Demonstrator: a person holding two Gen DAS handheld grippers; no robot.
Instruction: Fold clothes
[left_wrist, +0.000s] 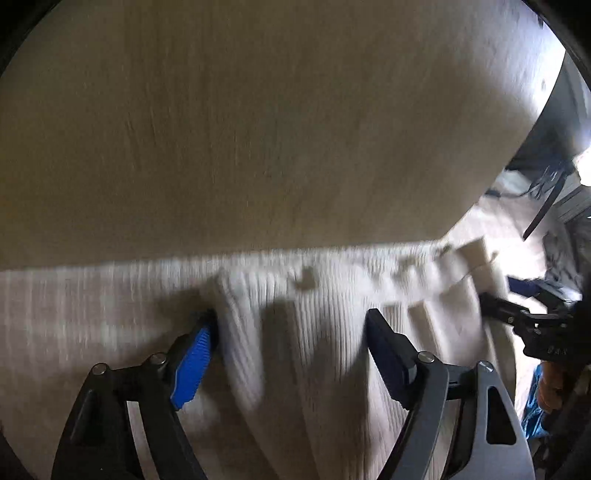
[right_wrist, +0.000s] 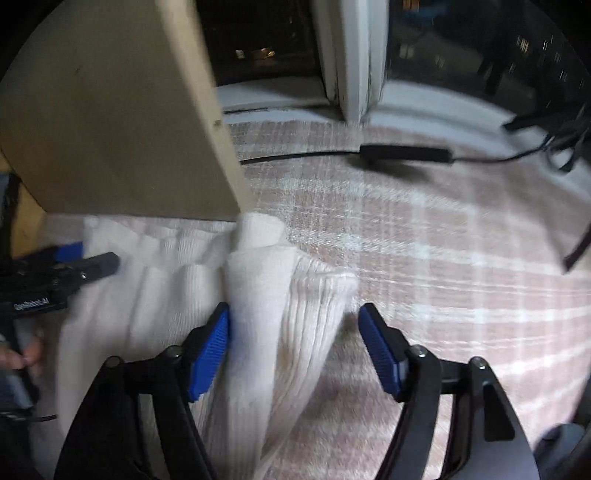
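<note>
The left gripper (left_wrist: 291, 332) points steeply down with its jaws spread wide, released. A white ribbed garment (left_wrist: 314, 332) lies rumpled between and beyond its fingers; its blue pad (left_wrist: 194, 365) sits just beside a raised fold, and no pad presses the cloth. Beyond the garment a pale wooden board (left_wrist: 258, 129) fills the view ahead. Off to this gripper's right, the right gripper (left_wrist: 517, 317) shows at the garment's edge.

The right gripper (right_wrist: 293, 325) also stands open, gripping nothing. A bunched corner of the garment (right_wrist: 266, 295) rises between its fingers, nearer the left-hand pad (right_wrist: 210, 358) and apart from the other. The garment rests on a checked pink cloth (right_wrist: 443, 258) that spreads ahead and to the right. Further ahead lies a black cable (right_wrist: 406, 153), and beyond it a window sill (right_wrist: 277, 92). The frames are blurred.
</note>
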